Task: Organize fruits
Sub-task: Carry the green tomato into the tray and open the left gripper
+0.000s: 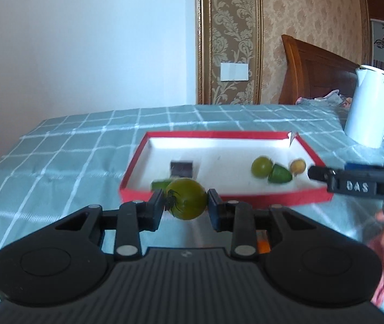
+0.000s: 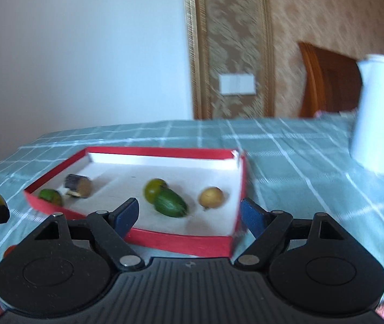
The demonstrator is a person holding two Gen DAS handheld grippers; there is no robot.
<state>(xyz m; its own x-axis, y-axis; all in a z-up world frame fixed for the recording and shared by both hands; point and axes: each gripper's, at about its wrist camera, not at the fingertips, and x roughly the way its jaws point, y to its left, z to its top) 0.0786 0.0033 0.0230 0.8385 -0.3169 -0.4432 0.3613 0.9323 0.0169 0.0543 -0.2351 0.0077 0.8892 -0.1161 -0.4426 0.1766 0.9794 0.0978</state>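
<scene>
My left gripper (image 1: 186, 205) fingers pinch round green tomato (image 1: 187, 198), raised for drop into red-rimmed white cardboard tray (image 1: 245, 135); right gripper (image 2: 189, 213) fingers spread, empty, facing tray.

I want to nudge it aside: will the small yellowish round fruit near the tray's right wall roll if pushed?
Probably. The yellowish fruit looks nearly round and lies free on the flat white floor of the red tray, so it should roll. The wall beside it would likely stop it. It looks small, so probably light.
</scene>
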